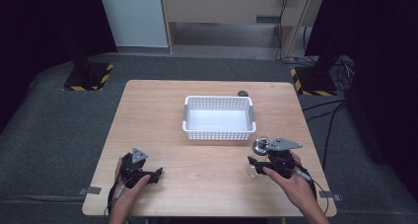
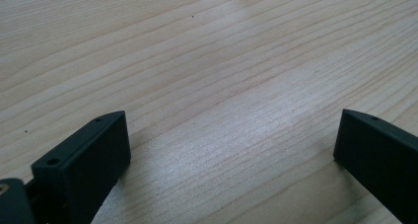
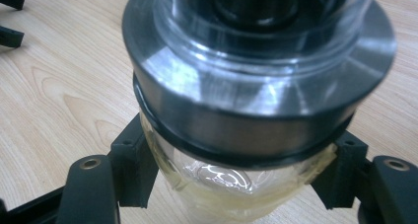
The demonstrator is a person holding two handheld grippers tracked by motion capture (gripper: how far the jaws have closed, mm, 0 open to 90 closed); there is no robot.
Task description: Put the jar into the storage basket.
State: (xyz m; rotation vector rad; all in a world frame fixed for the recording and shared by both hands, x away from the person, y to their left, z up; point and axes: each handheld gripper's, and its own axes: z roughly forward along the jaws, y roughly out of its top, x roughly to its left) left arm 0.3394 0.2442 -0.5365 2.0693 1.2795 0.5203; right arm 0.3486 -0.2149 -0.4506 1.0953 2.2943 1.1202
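- A clear glass jar (image 3: 231, 184) with a wide grey metal collar and clear lid is found near the right edge of the pale wooden table (image 1: 197, 184), just in front of the white perforated plastic basket (image 1: 219, 117)
- It is clamped below the collar by the right gripper (image 3: 231, 179), jaws pressed to the glass, probably so it can be lifted into the basket
- The left gripper (image 2: 231, 150) is held low over bare wood, jaws wide apart and empty

The high view looks forward and down over the whole pale wooden table (image 1: 207, 184); both gripper views skim that tabletop (image 2: 207, 61) closely.
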